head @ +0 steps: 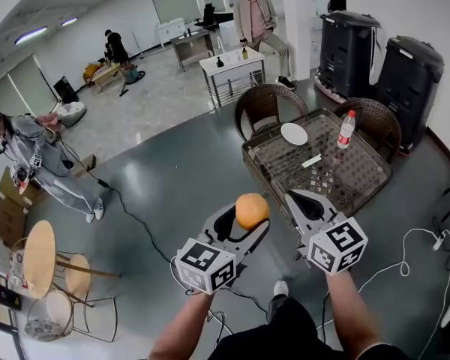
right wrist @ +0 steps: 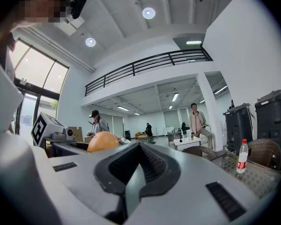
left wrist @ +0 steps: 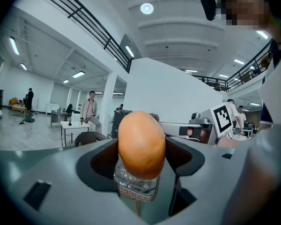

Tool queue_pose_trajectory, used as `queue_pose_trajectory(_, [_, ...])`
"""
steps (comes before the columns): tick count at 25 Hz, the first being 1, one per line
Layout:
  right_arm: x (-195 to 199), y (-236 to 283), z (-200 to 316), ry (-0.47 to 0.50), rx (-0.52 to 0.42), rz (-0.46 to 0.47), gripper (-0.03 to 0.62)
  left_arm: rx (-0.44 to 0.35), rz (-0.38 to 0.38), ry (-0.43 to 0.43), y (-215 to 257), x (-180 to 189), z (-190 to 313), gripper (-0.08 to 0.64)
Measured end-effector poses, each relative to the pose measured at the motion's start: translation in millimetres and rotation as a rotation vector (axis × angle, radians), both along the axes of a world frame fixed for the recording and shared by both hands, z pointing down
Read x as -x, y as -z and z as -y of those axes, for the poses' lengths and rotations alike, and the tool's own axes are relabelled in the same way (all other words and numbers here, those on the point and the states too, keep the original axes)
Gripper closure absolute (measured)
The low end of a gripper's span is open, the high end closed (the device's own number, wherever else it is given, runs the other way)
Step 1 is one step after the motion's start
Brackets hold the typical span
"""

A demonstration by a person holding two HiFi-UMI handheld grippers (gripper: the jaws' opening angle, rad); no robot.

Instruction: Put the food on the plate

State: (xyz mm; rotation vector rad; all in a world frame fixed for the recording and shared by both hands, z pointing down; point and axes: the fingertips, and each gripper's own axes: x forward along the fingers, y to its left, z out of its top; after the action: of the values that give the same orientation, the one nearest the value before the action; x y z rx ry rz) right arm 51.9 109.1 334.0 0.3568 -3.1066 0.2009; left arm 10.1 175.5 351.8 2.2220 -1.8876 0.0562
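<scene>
Orange food (left wrist: 141, 142): clamped between my left gripper (head: 249, 222) jaws, carried in the air so it clears the table (head: 364, 172) edge.
Right gripper (head: 296, 197): jaws together on nothing, riding alongside.
White plate (head: 293, 133): bare, on the table's far side, where the food likely goes.

A red-capped bottle (head: 346, 130) stands on the glass table (head: 364, 172) beside a wicker chair (head: 260, 105).

Glossy grey floor (head: 172, 171), white walls (head: 412, 2), wicker chairs (head: 261, 105) by wicker table (head: 364, 177), railed mezzanine (right wrist: 150, 62), ceiling lights (right wrist: 148, 13)
</scene>
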Motion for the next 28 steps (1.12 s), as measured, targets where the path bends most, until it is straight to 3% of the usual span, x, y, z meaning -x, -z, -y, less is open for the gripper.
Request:
queue_pose_trajectory(9, [30.8, -9.0, 100.4, 0.008, 0.021, -0.017, 0.586, 0.016, -0.016, 0.000, -8.6, 32.0, 106.0, 0.241])
queue_pose_trajectory(19, [52.8, -9.1, 168.3, -0.046, -0.003, -0.035, 0.586, 0.015, -0.020, -0.035, -10.7, 62.9, 179.8, 0.241])
queue_pose_trajectory(28, [81.0, -15.0, 246.5, -0.193, -0.010, -0.053, 0.586, 0.004, 0.000, -0.182, -17.9, 97.4, 266.7, 0.241])
